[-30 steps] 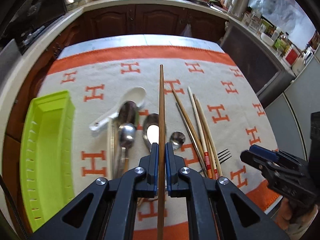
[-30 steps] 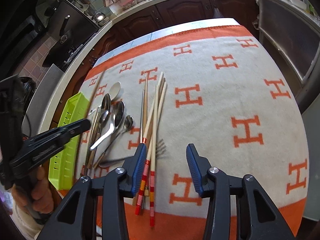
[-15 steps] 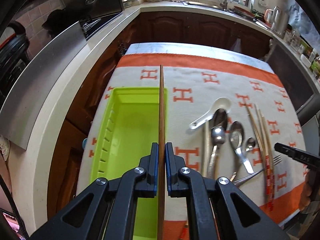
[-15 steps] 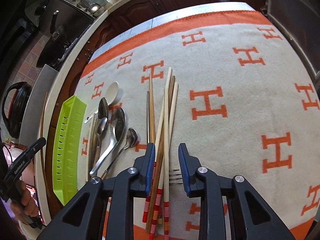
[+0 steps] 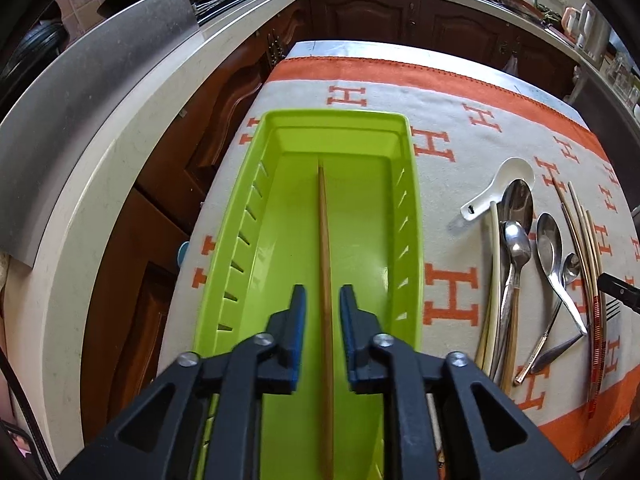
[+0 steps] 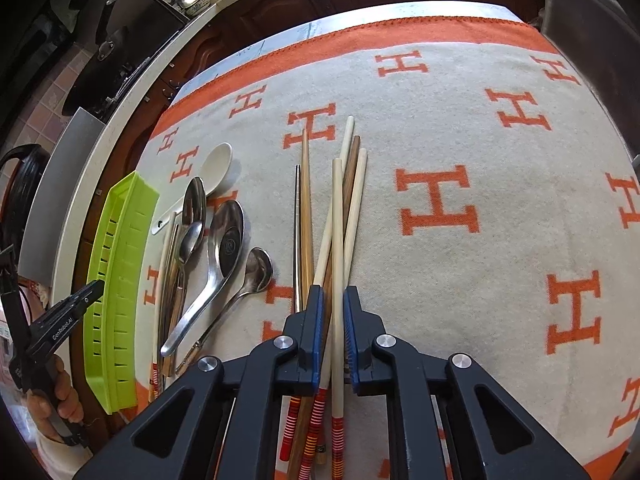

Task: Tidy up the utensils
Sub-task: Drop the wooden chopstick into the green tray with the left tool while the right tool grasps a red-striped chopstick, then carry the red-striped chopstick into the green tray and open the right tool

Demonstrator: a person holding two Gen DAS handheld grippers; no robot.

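A lime-green tray (image 5: 412, 200) sits at the left edge of the cloth, with one brown chopstick (image 5: 325, 240) lying lengthwise on its floor. My left gripper (image 5: 323, 300) hangs over it. Its jaws are opening, and the chopstick lies between them without touching either pad. My right gripper (image 6: 331, 304) points down at a bundle of chopsticks (image 6: 338, 208) in the middle of the cloth. Its jaws are closing, with a pale chopstick and a dark one pinched between the pads. Their red-striped ends stick out below the fingers.
Several metal spoons (image 6: 224, 248) and a white ceramic spoon (image 6: 218, 162) lie between the tray (image 6: 120, 260) and the chopsticks. A fork (image 5: 612, 308) lies under the chopstick ends. A hand (image 6: 60, 396) holds the left gripper (image 6: 72, 312) at the tray's near end. The counter edge runs left of the tray.
The left gripper swung left over the tray, sank and let go of the brown chopstick, which now lies in the tray. The right gripper sank and its jaws narrowed onto the chopstick bundle.
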